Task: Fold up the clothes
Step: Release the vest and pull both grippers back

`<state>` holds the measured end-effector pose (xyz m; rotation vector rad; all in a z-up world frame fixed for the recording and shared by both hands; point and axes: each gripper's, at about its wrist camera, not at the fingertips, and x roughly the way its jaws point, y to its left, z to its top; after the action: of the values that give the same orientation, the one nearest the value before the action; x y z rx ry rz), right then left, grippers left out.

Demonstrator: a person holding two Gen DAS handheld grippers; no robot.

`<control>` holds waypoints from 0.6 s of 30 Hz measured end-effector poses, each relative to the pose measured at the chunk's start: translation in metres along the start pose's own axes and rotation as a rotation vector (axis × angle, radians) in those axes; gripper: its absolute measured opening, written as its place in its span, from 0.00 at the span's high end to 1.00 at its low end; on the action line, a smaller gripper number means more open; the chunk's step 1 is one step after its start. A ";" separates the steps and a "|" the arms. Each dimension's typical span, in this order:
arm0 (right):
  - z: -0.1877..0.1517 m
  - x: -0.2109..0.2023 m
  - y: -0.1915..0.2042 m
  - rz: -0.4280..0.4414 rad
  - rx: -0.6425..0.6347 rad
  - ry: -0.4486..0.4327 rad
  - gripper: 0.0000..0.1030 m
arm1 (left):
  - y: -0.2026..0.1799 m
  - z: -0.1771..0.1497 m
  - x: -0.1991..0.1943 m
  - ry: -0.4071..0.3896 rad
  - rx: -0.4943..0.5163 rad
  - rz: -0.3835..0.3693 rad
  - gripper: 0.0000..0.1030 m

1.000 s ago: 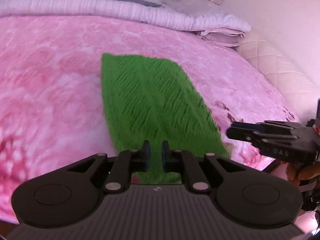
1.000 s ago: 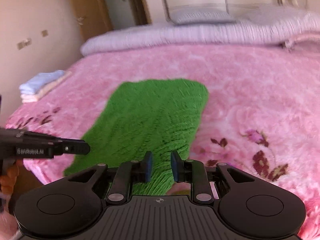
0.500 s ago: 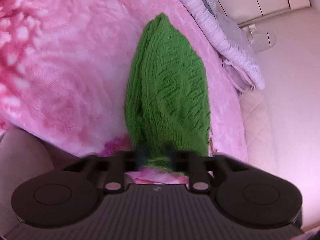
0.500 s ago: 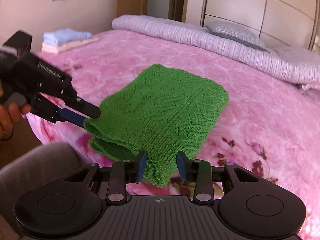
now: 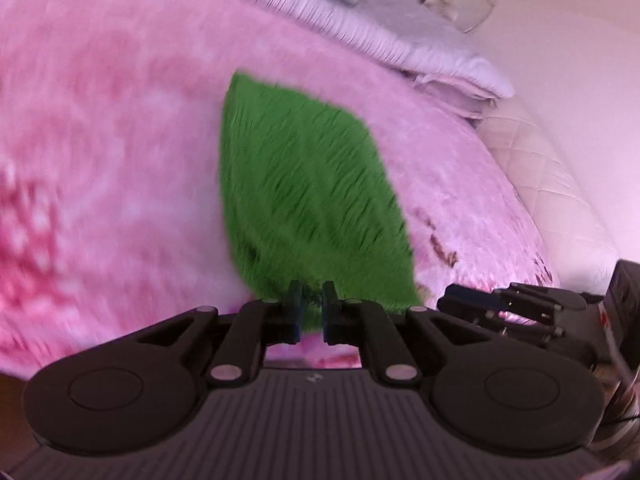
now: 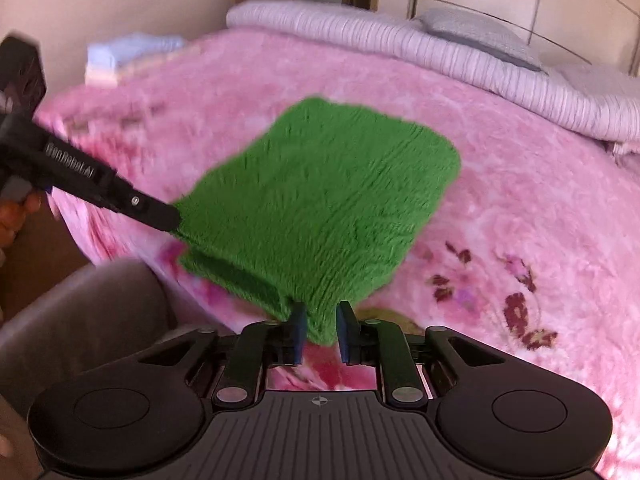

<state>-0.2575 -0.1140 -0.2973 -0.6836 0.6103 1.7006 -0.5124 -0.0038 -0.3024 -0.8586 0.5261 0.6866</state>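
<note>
A green knit garment (image 6: pixel 328 200), folded into a rough rectangle, lies on the pink floral blanket (image 6: pixel 520 200), and its near edge is raised off the bed. In the right wrist view my left gripper (image 6: pixel 170 218) is shut on its near left corner. My left gripper (image 5: pixel 312 300) also shows green knit pinched between its blue pads. The jaws of my right gripper (image 6: pixel 322 322) are closing on the near right corner, which fills the gap between the pads. In the left wrist view my right gripper (image 5: pixel 448 304) sits beside the green knit garment (image 5: pixel 304 200).
A striped lilac duvet (image 6: pixel 400 40) and a grey pillow (image 6: pixel 480 36) lie along the head of the bed. Folded towels (image 6: pixel 120 56) are stacked at the far left edge. A grey upholstered seat (image 6: pixel 92 320) stands close at bottom left. A hand (image 6: pixel 16 216) holds the left gripper.
The garment lay flat a second ago; now its near edge is lifted between both grippers. The right jaws widened, then narrowed on the corner. Both views swung and are blurred.
</note>
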 end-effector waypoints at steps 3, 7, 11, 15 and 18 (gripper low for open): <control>0.008 -0.007 -0.018 0.022 0.178 -0.078 0.83 | -0.009 0.010 -0.002 -0.040 0.037 0.006 0.95; 0.011 0.010 -0.026 0.015 0.313 -0.082 0.83 | -0.011 0.014 0.015 -0.043 0.035 0.021 0.94; 0.008 0.030 -0.027 0.018 0.394 -0.061 0.83 | -0.003 0.001 0.050 0.017 0.054 0.115 0.95; 0.000 0.047 -0.020 -0.025 0.331 -0.012 0.83 | -0.009 -0.011 0.055 -0.009 0.096 0.163 0.93; 0.002 0.053 -0.018 -0.040 0.312 0.008 0.83 | -0.014 -0.010 0.056 -0.005 0.103 0.195 0.93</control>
<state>-0.2501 -0.0730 -0.3347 -0.4767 0.8404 1.5228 -0.4663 0.0002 -0.3382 -0.7153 0.6408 0.8316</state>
